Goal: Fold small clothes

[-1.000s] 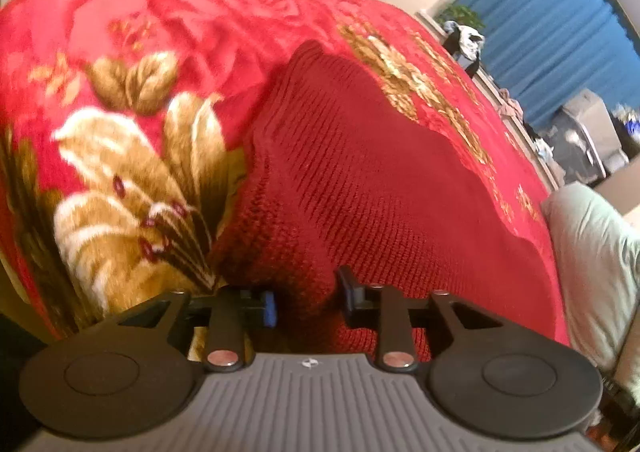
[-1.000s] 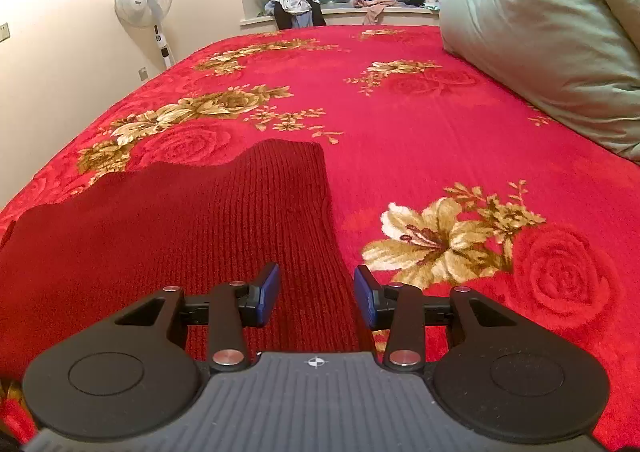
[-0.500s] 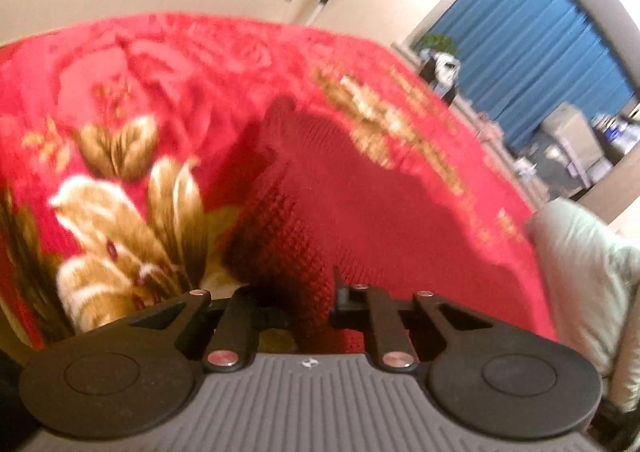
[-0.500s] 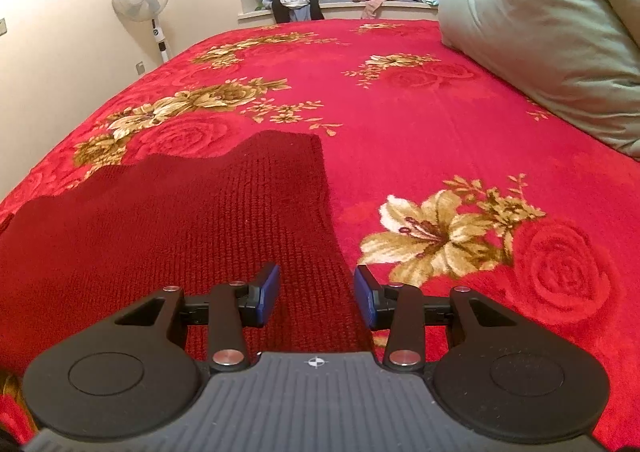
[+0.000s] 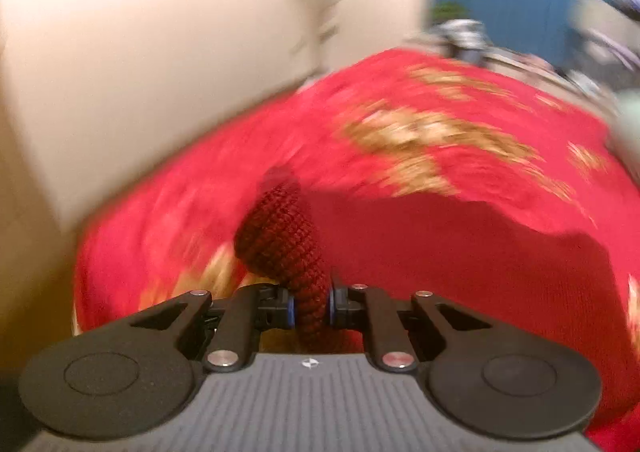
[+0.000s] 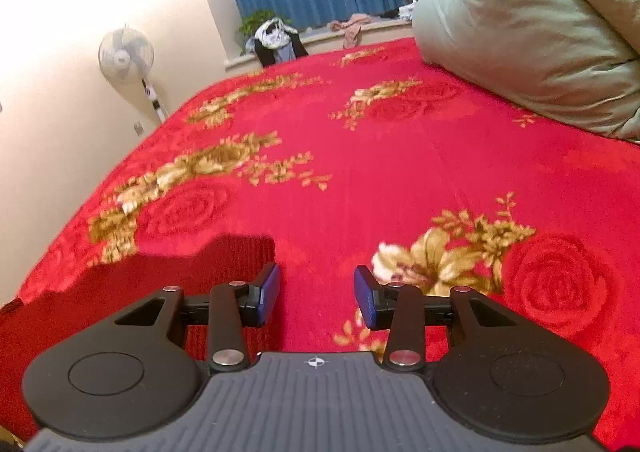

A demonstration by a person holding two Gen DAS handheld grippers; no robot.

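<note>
Lifted off the bed since a second ago, a corner of the dark red knitted garment now hangs pinched in the closed left tongs, the rest lying on the red floral blanket. Right tongs hover open and empty. Folding has begun; next likely carries that corner across.

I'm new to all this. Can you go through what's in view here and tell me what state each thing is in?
Left gripper: shut, pinching the knit's edge.
Dark red knit garment: mostly flat on the bed, one edge lifted into a bunched fold.
Right gripper: open, holding nothing.
Red floral blanket: spread over the bed.
Green duvet: piled up.
Fan: upright; running or not, unclear.
</note>
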